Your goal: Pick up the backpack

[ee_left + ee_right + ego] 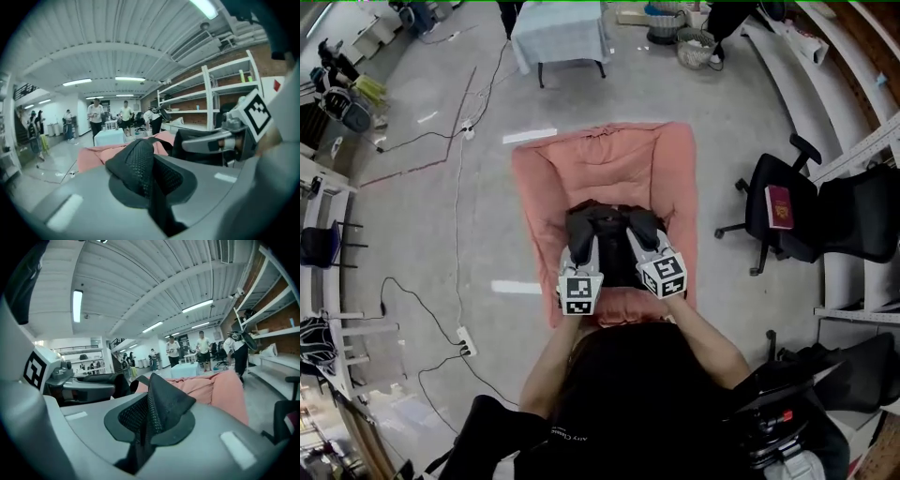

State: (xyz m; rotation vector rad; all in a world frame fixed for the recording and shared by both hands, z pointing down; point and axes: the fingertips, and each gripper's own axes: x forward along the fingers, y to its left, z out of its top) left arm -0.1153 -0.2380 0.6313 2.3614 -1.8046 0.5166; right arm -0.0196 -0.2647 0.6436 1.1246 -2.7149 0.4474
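Gripping evenly matters most here: the left tool [581,246] pinches one black mesh strap [140,164], and the right tool [642,239] pinches the other mesh strap [157,408], each with its jaws nearly together and the webbing squeezed between them. The backpack [609,246] lies on the seat of the pink armchair [609,159], directly in front of the person. Both tools should probably rise together and level, pinch firm, so that neither strap slides out and the bag does not tip.
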